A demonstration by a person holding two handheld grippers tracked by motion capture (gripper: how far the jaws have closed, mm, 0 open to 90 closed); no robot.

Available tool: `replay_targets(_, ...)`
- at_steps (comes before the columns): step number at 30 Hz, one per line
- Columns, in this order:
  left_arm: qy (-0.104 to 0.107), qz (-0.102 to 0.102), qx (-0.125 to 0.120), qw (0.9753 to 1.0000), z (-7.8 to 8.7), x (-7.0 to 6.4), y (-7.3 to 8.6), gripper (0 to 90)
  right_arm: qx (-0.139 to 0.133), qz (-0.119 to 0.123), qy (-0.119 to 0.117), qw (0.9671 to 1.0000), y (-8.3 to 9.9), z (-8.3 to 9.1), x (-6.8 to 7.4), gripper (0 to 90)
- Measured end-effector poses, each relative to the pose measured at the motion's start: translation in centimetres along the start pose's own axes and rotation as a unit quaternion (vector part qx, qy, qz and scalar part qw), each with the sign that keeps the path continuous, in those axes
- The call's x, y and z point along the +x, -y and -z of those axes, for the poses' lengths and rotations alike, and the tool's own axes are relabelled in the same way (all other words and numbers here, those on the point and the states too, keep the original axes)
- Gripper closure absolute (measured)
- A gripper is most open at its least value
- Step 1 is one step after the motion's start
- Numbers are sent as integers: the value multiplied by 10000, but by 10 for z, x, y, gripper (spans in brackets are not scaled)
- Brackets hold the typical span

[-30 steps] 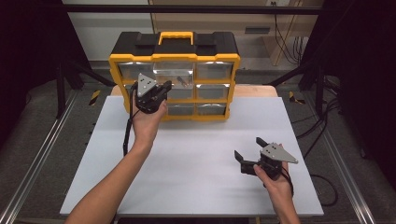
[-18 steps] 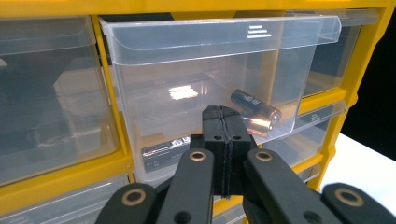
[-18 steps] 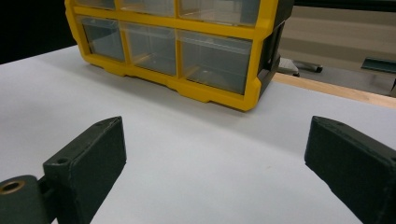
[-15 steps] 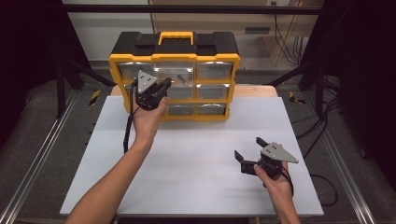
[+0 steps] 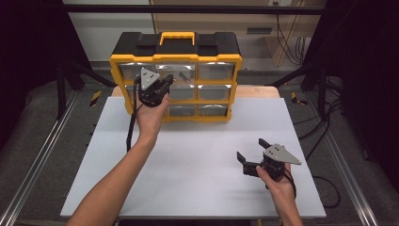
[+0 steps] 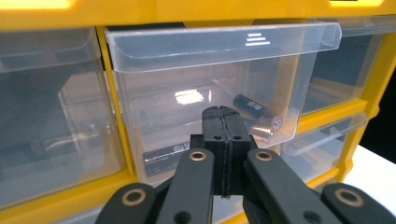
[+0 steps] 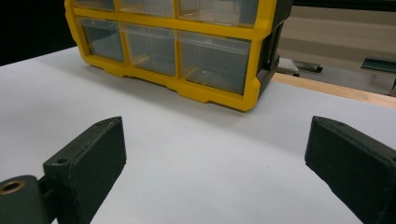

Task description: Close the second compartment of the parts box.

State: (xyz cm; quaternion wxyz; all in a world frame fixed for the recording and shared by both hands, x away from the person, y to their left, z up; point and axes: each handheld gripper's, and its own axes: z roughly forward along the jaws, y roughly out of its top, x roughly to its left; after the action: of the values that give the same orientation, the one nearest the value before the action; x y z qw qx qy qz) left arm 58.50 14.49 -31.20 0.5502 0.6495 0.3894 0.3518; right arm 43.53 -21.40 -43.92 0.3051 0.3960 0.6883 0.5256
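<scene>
A yellow and black drawer cabinet (image 5: 175, 59) stands at the back of the white table (image 5: 197, 155). My left gripper (image 5: 170, 83) is shut with nothing between its jaws, its tips (image 6: 224, 114) against the front of the clear middle drawer (image 6: 205, 70). That drawer sticks out a little past its neighbours. Inside it lie a black battery (image 6: 257, 112) and another one (image 6: 161, 156) lower left. My right gripper (image 5: 251, 150) rests open near the table's front right, holding nothing, and faces the cabinet (image 7: 187, 42).
The cabinet has a yellow carry handle (image 5: 177, 35) on top and several clear drawers. A wooden edge (image 5: 256, 92) shows behind the white table. Dark stands and cables (image 5: 324, 136) surround the table on both sides.
My left gripper has edged slightly forward toward the middle drawer. The right gripper has stayed where it was.
</scene>
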Motion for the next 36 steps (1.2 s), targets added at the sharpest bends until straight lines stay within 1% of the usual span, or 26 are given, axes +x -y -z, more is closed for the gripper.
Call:
replay_targets(7, -52, -27, 8, 10000, -6, 1, -2, 900, 2, -13, -5, 10000, 0, 1, -1, 58)
replay_targets(13, -83, -9, 17, 10000, -12, 3, -3, 900, 10, -17, 13, 10000, 1, 1, -3, 58)
replay_targets(16, -106, 31, 26, 9999, -14, 5, -3, 900, -1, -3, 15, 10000, 1, 0, -3, 58)
replay_targets(17, -103, 47, 23, 9999, -15, 5, -3, 900, 0, 0, 15, 10000, 1, 0, -3, 58)
replay_targets(20, -97, 3, 30, 9999, -16, 4, -2, 900, 7, 7, 17, 10000, 1, 0, -4, 58)
replay_targets(21, -89, 8, 31, 10000, -16, 4, -2, 900, 23, -29, 20, 10000, 2, 0, -4, 58)
replay_targets(23, -78, 9, 38, 10000, -15, 3, -2, 900, 36, 6, 19, 10000, 2, 0, -4, 58)
replay_targets(26, -20, -7, -10, 10000, -10, 4, -3, 900, 47, -3, 12, 10000, 2, 0, -3, 58)
replay_targets(30, 57, -60, -91, 9999, 5, 6, -3, 900, 8, 10, 30, 10000, 2, 1, -5, 59)
replay_targets(35, 217, -33, -80, 9997, 28, 9, 7, 897, 45, 7, 55, 10000, 2, 1, -5, 59)
replay_targets(36, 226, -17, -100, 9997, 33, 10, 10, 864, 38, 13, 50, 10000, 2, 1, -4, 59)
